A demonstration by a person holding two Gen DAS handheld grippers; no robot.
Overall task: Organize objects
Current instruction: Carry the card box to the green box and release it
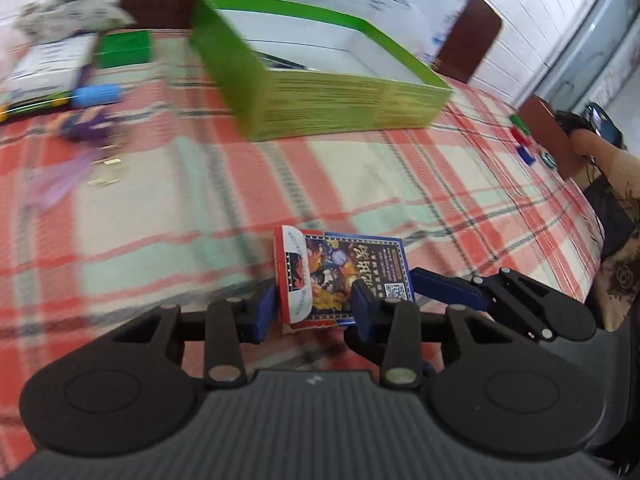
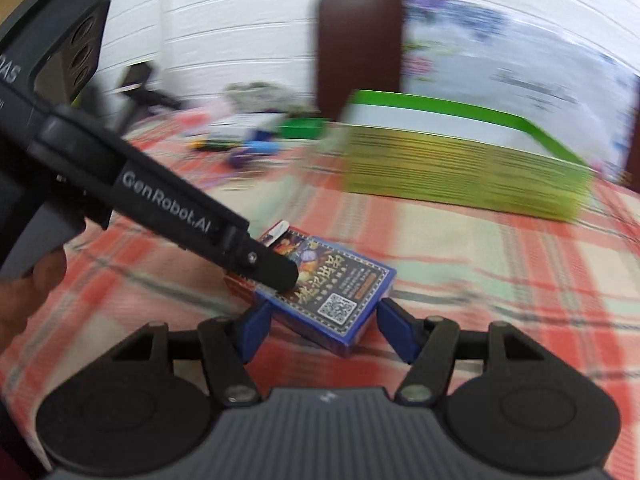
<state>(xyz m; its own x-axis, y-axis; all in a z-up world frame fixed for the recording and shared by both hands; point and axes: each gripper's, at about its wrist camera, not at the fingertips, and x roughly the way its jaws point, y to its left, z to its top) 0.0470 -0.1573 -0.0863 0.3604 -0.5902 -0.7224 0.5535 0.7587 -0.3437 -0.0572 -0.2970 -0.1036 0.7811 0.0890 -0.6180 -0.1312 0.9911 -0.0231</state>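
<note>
Card box (image 1: 340,276) on checked tabletop (image 1: 168,216), left tool (image 1: 310,304) clamping it, right tool (image 2: 324,320) straddling it unclenched, green box (image 1: 320,76) at twelve o'clock.

Card pack (image 1: 340,276) on tablecloth (image 1: 200,200), box (image 1: 320,80) behind.

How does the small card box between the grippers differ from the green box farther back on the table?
The card box is small, closed, and printed in red and blue; the green box is far larger, open-topped, and white inside. The card box sits between gripper fingers; the green box stands untouched. Both rest on the plaid tablecloth.
</note>
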